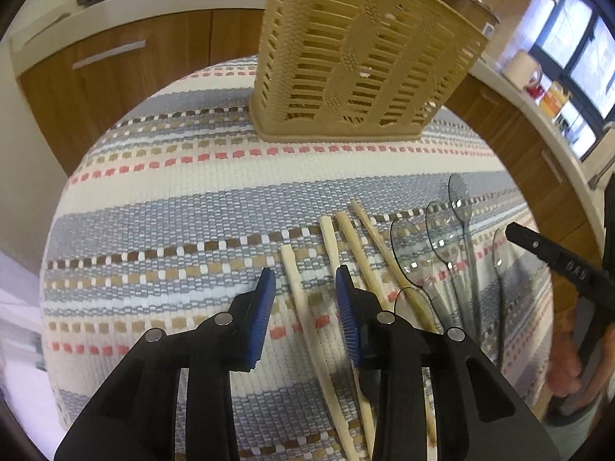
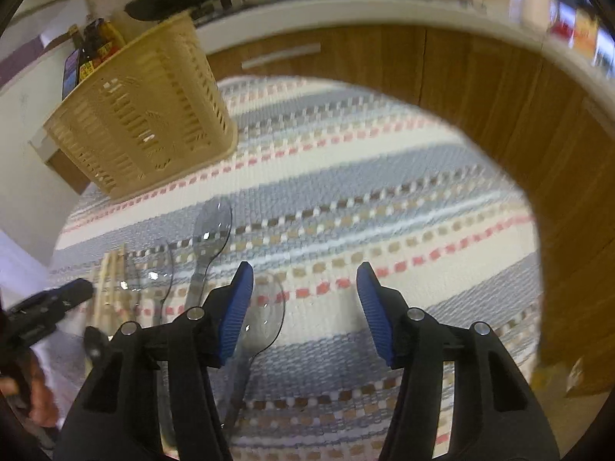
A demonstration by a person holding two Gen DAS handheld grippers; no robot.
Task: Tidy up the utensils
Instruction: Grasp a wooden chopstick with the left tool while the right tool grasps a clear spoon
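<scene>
A tan slotted utensil basket (image 1: 357, 61) stands at the far side of a striped woven mat (image 1: 192, 199); it also shows in the right wrist view (image 2: 142, 115). Several pale chopsticks (image 1: 346, 246) and several clear plastic spoons (image 1: 442, 242) lie side by side on the mat. My left gripper (image 1: 305, 288) is open, its jaws straddling the leftmost chopstick (image 1: 294, 276) just above it. My right gripper (image 2: 305, 288) is open and empty, with a clear spoon (image 2: 265, 319) under its left finger; another spoon (image 2: 211, 230) lies farther left. The right gripper's tip (image 1: 538, 246) shows in the left wrist view.
Wooden cabinets (image 1: 115, 77) under a white countertop (image 1: 127, 0) stand behind the table. Bottles (image 2: 92, 53) sit behind the basket. Cups and containers (image 1: 534, 77) line the counter by the window at right. The mat's right half (image 2: 384, 199) holds no utensils.
</scene>
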